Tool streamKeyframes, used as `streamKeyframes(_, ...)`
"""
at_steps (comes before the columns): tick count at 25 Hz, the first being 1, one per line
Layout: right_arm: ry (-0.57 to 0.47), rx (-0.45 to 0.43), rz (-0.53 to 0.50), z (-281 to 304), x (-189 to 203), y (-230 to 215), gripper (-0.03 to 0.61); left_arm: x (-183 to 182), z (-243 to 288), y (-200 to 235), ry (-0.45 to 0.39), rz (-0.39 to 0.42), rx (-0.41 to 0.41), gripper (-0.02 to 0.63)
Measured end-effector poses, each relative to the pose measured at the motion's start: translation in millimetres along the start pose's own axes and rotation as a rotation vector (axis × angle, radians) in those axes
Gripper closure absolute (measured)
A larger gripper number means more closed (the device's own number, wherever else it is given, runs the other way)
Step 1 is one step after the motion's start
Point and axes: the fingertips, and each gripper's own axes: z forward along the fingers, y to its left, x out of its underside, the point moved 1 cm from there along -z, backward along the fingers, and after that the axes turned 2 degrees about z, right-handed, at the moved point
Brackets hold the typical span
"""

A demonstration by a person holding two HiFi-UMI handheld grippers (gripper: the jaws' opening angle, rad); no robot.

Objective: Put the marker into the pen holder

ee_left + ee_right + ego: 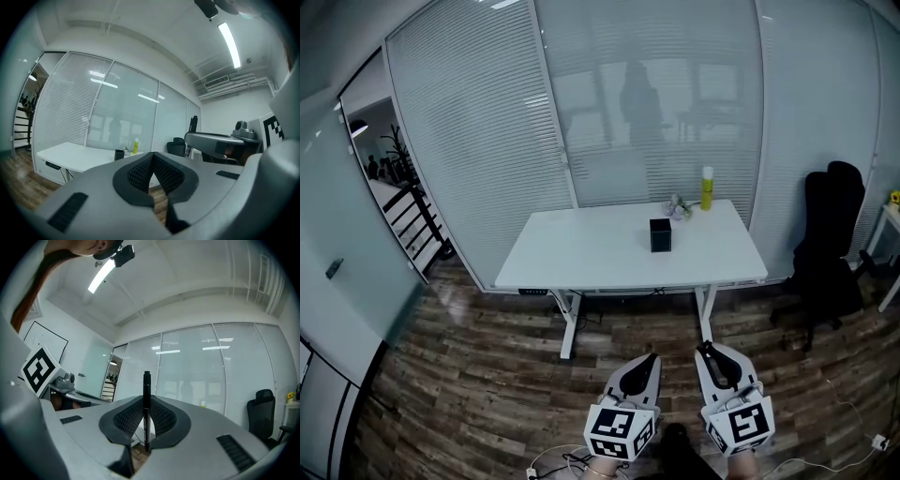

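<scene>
The black pen holder (pixel 659 234) stands near the middle of the white table (pixel 581 253), well ahead of both grippers. The left gripper view shows it small and far off (pixel 119 154). A thin black marker (pixel 146 394) stands upright between the pads of my right gripper (pixel 146 401), which is shut on it. My right gripper (pixel 704 349) is held low over the wooden floor, short of the table. My left gripper (pixel 653 357) is beside it, its jaws (pixel 152 155) shut with nothing between them.
A yellow bottle (pixel 707 188) and a small crumpled object (pixel 677 208) sit at the table's far right edge. A black office chair (pixel 827 246) stands right of the table. Glass walls with blinds rise behind. Cables lie on the floor near my feet.
</scene>
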Motion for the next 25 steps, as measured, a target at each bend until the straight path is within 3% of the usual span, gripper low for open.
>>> streamKeyframes(25, -0.026, -0.047, 0.042, 181, 32, -133, 0.512, -6, 208, 79, 0.064, 0.039, -0.002, 0.595)
